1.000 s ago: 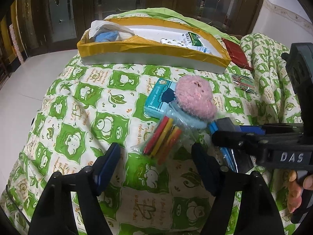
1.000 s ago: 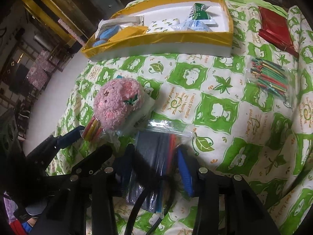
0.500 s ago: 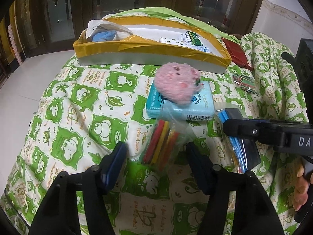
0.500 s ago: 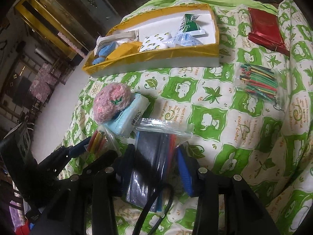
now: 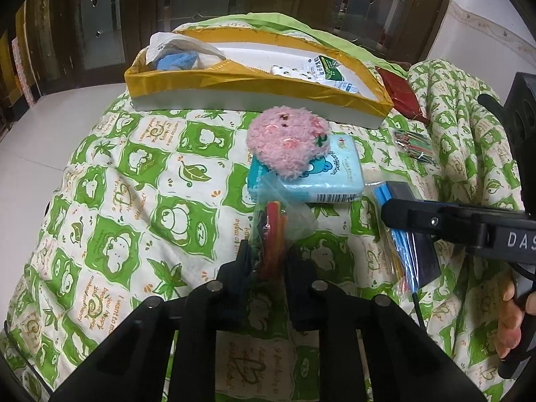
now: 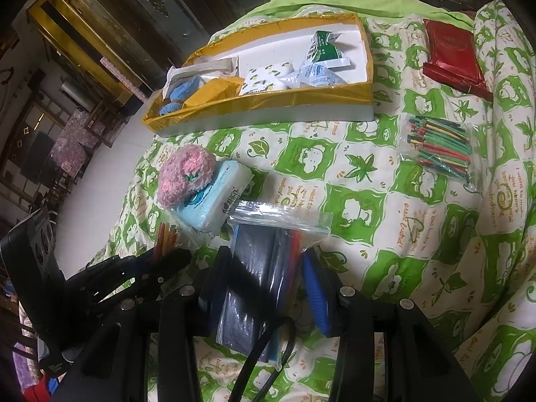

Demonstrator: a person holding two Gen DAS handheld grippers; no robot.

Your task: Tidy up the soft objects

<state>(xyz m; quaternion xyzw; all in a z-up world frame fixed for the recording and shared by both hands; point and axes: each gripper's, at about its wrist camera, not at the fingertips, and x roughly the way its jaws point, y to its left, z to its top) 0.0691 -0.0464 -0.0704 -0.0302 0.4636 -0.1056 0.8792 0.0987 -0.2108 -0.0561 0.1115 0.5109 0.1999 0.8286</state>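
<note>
Left wrist view: my left claw (image 5: 266, 261) is pinched tight on a small clear bag of coloured sticks (image 5: 273, 234) lying on the green-and-white quilt (image 5: 140, 181) of the bed. Just beyond the bag sits a pale blue tissue pack (image 5: 321, 181) with a pink plush toy (image 5: 288, 140) resting on top, and past them the yellow-rimmed tray (image 5: 254, 82). My right claw (image 5: 402, 214) reaches in from the right over a second bag of dark strips (image 5: 412, 251).

Right wrist view: my right claw (image 6: 264, 284) is partly closed around that zip bag of dark strips (image 6: 264, 268), its blue pads at either side; I judge it gripped, though the contact on the left side is in shadow. The left claw (image 6: 160, 261) shows low on the left, closed on the sticks.

The risk I see is in the lift. The stick bag's loose top lies against the tissue pack, so pulling it up could drag the pack and tip the plush toy off. Slippery plastic may also slide out of either pinch.

Only the right view shows a third bag of striped sticks (image 6: 439, 147) and the red packet (image 6: 452, 57) clearly, plus the packets lying inside the tray (image 6: 261, 104). Only the left view shows a person's hand (image 5: 512, 318) holding the right rig.
</note>
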